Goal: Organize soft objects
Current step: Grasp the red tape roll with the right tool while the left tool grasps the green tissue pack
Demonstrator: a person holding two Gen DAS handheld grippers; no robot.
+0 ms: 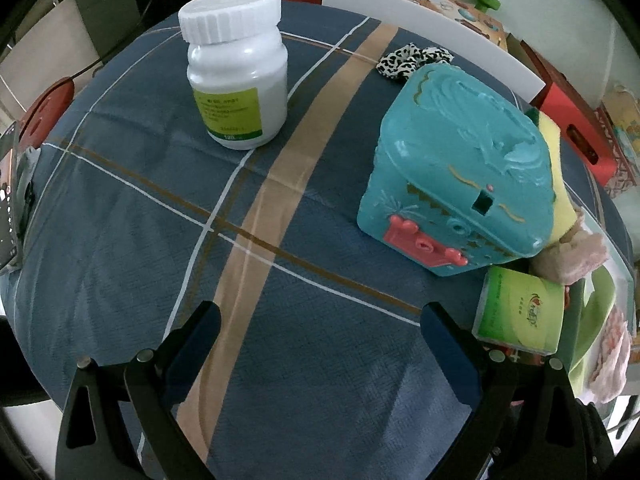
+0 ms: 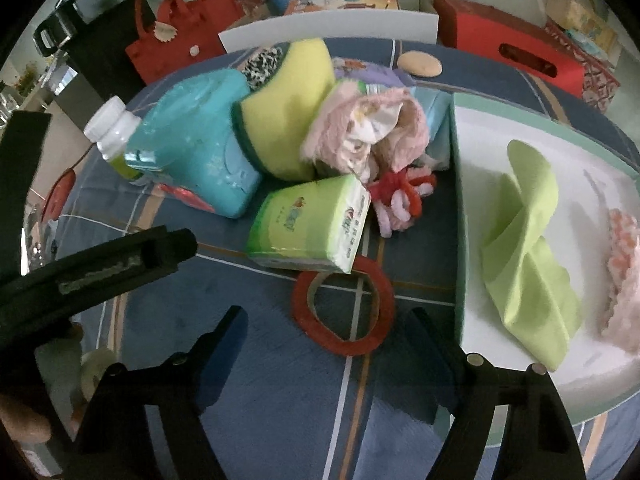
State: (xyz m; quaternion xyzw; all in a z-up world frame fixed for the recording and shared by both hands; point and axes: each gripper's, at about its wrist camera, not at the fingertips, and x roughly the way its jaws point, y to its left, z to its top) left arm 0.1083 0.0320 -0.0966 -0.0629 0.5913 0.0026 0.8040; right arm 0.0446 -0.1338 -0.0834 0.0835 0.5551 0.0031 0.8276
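Observation:
A white tray with a green rim (image 2: 460, 208) sits at the right and holds a lime cloth (image 2: 524, 256) and a pink fluffy item (image 2: 624, 280). Left of the tray lie a green tissue pack (image 2: 308, 228), a yellow sponge (image 2: 288, 108), a pink plush cloth (image 2: 360, 128), a red-pink scrunchie (image 2: 400, 200) and a leopard scrunchie (image 1: 412, 60). My right gripper (image 2: 324, 332) is open and empty, above a red tape ring (image 2: 344, 308). My left gripper (image 1: 320, 328) is open and empty over bare tablecloth. The tissue pack (image 1: 520, 308) also shows in the left wrist view.
A teal plastic toy chest (image 1: 460, 176) and a white pill bottle (image 1: 240, 68) stand on the blue plaid tablecloth (image 1: 160, 220). A round beige puff (image 2: 420, 65) lies at the far edge. Red bags and boxes (image 2: 508, 44) sit beyond the table.

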